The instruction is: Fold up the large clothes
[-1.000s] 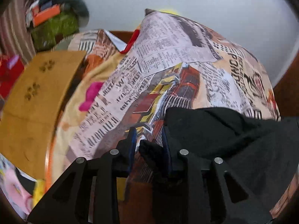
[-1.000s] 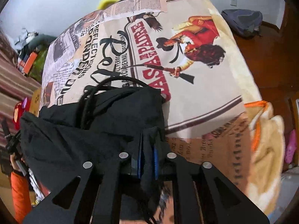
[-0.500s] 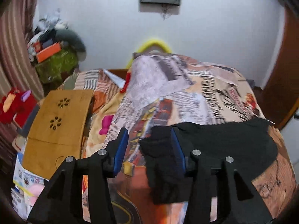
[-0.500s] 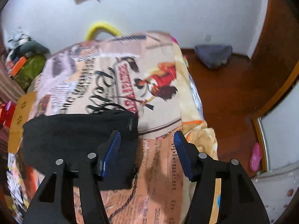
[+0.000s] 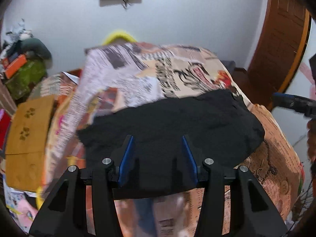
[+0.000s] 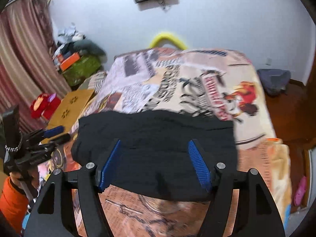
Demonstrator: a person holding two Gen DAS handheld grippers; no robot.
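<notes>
both grippers let go, pulled back since last frame. left gripper (image 5: 157,157), right gripper (image 6: 156,163) wide open, empty. black garment (image 6: 156,144) lay folded ahead; next fold probably needed fresh edge grab.

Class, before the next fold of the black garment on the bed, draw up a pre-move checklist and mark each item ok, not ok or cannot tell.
1. Left hand-held gripper open and empty: ok.
2. Right hand-held gripper open and empty: ok.
3. Black fabric garment lies wholly on the newspaper-print bedspread: ok.
4. Garment folded into a compact block: ok.
5. Garment edges lined up evenly: cannot tell, both views are blurred.
6. Nothing lying on top of the garment: ok.
</notes>
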